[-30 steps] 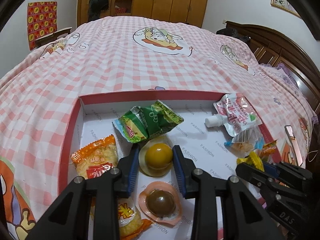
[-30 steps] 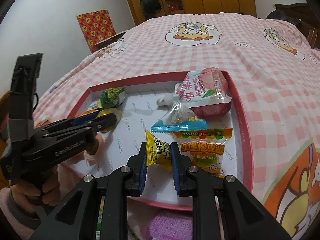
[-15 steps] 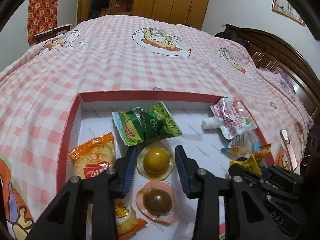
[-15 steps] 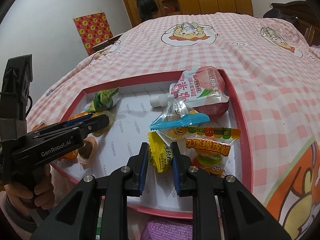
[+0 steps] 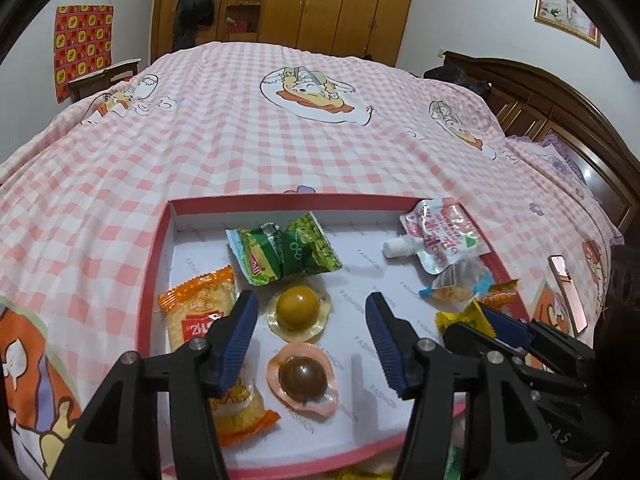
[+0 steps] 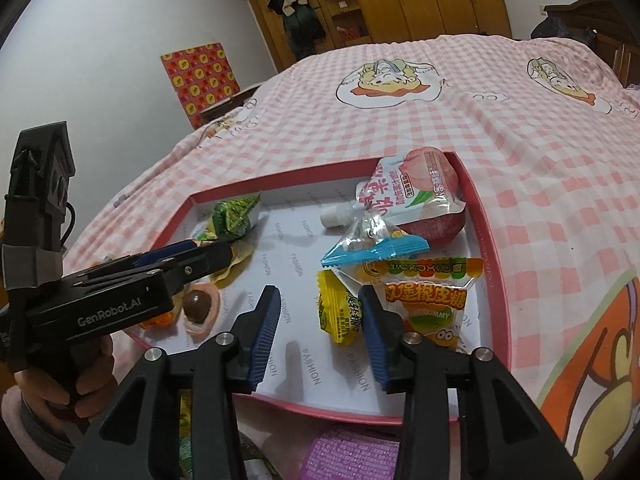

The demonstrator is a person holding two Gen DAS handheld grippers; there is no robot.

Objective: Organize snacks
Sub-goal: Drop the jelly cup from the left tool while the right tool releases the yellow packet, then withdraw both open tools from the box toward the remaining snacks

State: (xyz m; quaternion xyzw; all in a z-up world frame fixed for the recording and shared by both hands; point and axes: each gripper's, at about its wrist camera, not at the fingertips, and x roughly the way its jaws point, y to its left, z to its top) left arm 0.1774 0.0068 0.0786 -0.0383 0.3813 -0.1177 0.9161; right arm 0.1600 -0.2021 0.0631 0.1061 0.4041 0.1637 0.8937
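A red-rimmed tray [image 5: 280, 200] with a white floor lies on the bed. My left gripper [image 5: 311, 312] hangs over it with its jaws opening. The yellow jelly cup [image 5: 298, 308] rests on the floor between them, and neither pad touches it. A brown jelly cup [image 5: 302, 376] lies just nearer. My right gripper [image 6: 320, 304] is also opening. The yellow candy packet [image 6: 340, 312] lies on the tray floor against the right finger, and the left finger stands well clear of it. Beside it lies an orange gummy packet [image 6: 424, 304].
The tray also holds green packets [image 5: 284, 252], an orange packet [image 5: 198, 308], a spouted peach pouch [image 6: 416, 200] and a blue-edged clear packet [image 6: 372, 248]. A phone [image 5: 568, 292] lies on the pink checked sheet to the right. A purple packet [image 6: 352, 456] sits below the tray's near rim.
The left jaws spread away from the yellow jelly cup and the gripper rose a little. The right jaws let go of the yellow candy packet, which now lies in the tray.
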